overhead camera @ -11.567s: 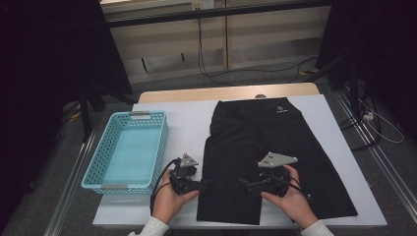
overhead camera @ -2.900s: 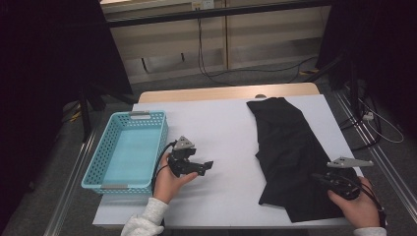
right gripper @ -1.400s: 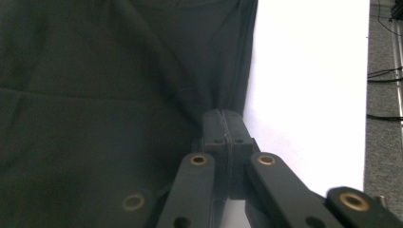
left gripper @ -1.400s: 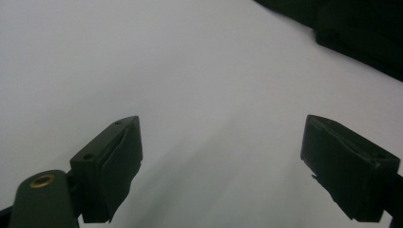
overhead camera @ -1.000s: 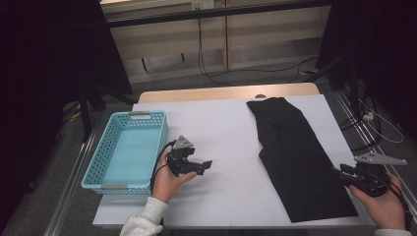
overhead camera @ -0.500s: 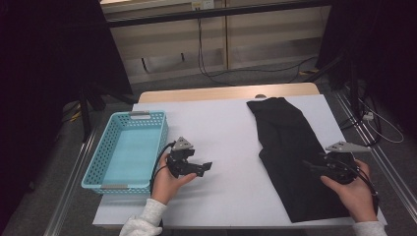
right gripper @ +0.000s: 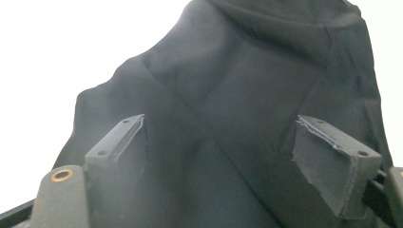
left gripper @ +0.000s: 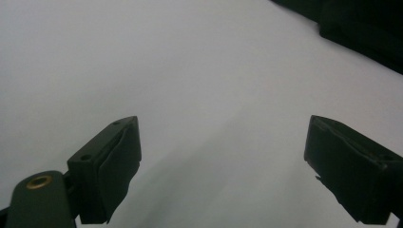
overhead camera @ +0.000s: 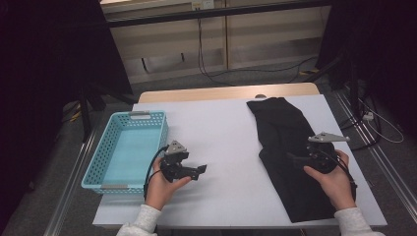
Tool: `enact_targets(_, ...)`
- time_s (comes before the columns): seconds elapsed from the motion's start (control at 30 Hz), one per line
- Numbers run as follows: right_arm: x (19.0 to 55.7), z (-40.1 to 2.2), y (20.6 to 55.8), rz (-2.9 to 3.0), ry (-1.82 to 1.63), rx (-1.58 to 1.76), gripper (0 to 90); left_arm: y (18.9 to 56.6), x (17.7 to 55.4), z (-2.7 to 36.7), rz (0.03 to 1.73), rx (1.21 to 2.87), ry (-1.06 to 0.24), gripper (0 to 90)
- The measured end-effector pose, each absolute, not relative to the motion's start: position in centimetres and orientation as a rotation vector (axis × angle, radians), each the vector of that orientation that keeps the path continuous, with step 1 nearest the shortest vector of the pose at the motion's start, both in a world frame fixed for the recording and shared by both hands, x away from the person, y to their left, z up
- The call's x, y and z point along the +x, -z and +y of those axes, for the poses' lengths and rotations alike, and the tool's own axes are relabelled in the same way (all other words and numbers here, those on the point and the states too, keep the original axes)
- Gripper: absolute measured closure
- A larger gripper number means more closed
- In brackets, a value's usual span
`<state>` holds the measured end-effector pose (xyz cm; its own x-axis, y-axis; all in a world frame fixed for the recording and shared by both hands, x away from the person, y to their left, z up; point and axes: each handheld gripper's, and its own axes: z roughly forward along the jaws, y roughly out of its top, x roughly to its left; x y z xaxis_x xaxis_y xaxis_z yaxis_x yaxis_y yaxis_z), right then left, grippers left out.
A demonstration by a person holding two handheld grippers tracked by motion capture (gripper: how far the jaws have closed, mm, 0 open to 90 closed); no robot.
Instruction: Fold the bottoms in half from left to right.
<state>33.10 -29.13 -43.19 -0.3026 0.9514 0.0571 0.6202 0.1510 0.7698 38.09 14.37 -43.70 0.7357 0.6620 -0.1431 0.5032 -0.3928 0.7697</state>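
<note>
A black garment (overhead camera: 290,147), folded lengthwise into a narrow strip, lies on the right half of the white table (overhead camera: 226,142). My right gripper (overhead camera: 291,158) hovers over its middle, pointing left; in the right gripper view the black garment (right gripper: 247,85) spreads under the right gripper (right gripper: 221,156). Its jaws have just been opening and stand wide apart with nothing between them. My left gripper (overhead camera: 200,169) rests near the table's front left, pointing right. In the left gripper view the left gripper (left gripper: 223,166) is open above the bare table (left gripper: 166,71).
A light blue plastic basket (overhead camera: 125,147) stands at the table's left edge, close to the left hand. The table's right edge lies just past the garment. Cables run on the floor behind and to the right.
The right hand has moved left from the table's right edge onto the garment, and its jaws have opened. The left hand has stayed put.
</note>
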Motion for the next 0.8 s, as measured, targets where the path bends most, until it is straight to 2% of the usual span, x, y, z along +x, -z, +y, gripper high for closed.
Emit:
enact_targets(0.5, 36.9, -25.1, 43.0, 2.024, -1.004, 1.417, 18.7, 43.9, 37.8, 14.4, 0.883, 2.08, -0.228, 11.2)
enact_targets(0.8, 40.4, -22.1, 44.3, 2.062, -0.911, 1.429, 20.6, 44.0, 37.7, 14.2, 0.875, 2.082, -0.221, 11.2)
